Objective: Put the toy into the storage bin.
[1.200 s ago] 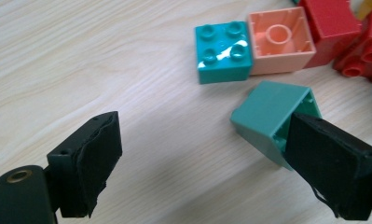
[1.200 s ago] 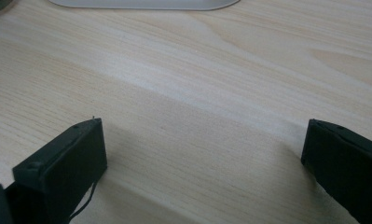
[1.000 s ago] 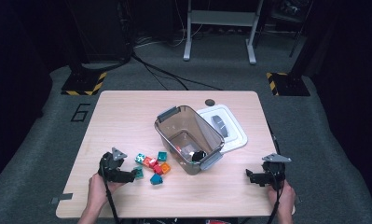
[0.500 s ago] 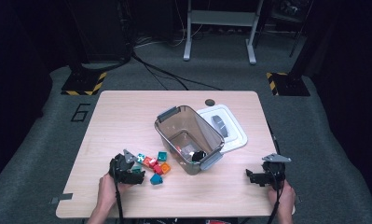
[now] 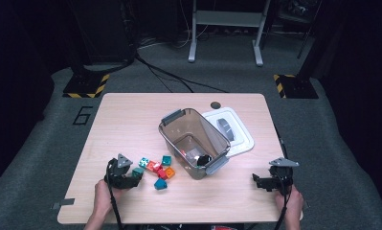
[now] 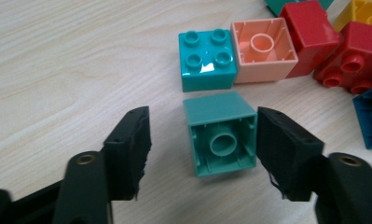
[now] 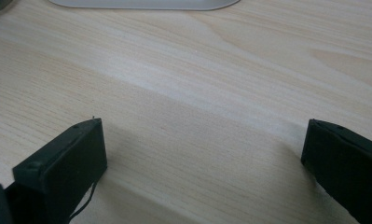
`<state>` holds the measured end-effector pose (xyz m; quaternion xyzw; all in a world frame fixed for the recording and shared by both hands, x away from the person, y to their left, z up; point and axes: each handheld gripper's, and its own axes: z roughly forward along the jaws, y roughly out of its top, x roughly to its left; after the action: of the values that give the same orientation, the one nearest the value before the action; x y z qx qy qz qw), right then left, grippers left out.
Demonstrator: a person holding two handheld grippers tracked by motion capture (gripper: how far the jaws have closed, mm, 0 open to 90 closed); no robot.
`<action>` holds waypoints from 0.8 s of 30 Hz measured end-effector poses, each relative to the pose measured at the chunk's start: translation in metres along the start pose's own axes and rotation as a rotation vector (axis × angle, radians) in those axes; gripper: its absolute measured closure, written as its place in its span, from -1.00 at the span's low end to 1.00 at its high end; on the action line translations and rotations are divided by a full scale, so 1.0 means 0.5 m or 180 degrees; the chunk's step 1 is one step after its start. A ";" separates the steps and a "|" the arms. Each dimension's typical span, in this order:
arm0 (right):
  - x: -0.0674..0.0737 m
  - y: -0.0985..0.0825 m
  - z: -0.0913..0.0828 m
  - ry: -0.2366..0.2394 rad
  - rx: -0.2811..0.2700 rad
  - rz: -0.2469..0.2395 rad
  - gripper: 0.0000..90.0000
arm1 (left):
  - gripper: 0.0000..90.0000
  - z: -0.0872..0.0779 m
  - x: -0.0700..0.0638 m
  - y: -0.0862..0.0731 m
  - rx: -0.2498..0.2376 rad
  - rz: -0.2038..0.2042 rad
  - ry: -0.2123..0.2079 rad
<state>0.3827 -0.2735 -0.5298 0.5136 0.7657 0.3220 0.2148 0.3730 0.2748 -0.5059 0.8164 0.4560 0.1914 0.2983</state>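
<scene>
My left gripper (image 6: 202, 154) is down at the block cluster near the table's (image 5: 131, 120) front left. Jaws have just been closing around the green block (image 6: 221, 133), lying on its side with its hollow underside towards the camera. One jaw looks to be touching it, the other has a clear gap, so no grip yet. Teal block (image 6: 206, 59) sits just beyond. Right gripper (image 7: 202, 158) low over bare wood, jaws wide, nothing between
</scene>
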 end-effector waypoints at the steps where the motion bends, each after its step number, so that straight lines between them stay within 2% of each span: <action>1: 0.000 0.000 0.000 0.0000 -0.0001 0.0000 -1.00 | -0.10 -0.001 0.001 0.002 0.0000 0.0035 -0.0015; 2: 0.000 0.000 0.000 0.0000 0.0000 0.0000 -1.00 | -0.02 -0.001 0.002 0.003 0.0009 0.0034 -0.0055; 5: 0.000 0.000 0.000 0.0000 -0.0001 -0.0001 -1.00 | 0.13 0.002 0.000 0.005 0.0013 0.0070 -0.0039; 6: 0.000 0.000 0.000 0.0000 -0.0001 -0.0002 -1.00 | 0.18 0.001 0.000 0.006 0.0058 0.0095 -0.0042; 8: 0.000 0.000 0.000 0.0000 -0.0001 -0.0001 -1.00 | 0.28 0.003 -0.001 0.006 0.0037 0.0083 -0.0020; 16: 0.000 0.000 0.000 0.0000 -0.0001 0.0000 -1.00 | 0.31 -0.008 0.001 0.013 -0.0023 0.0024 -0.0076; 18: 0.000 0.000 0.000 0.0001 0.0000 0.0000 -1.00 | 0.31 -0.016 0.004 0.017 -0.0006 0.0044 -0.0089; 19: 0.000 0.000 0.000 0.0000 -0.0001 -0.0001 -1.00 | 0.31 -0.020 0.004 0.019 -0.0019 -0.0018 -0.0119; 24: 0.000 0.000 0.000 0.0000 -0.0001 0.0000 -1.00 | 0.31 -0.040 0.008 0.036 -0.0125 -0.0063 -0.0186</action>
<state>0.3827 -0.2735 -0.5299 0.5135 0.7657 0.3221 0.2149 0.3747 0.2774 -0.4789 0.8111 0.4513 0.1734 0.3294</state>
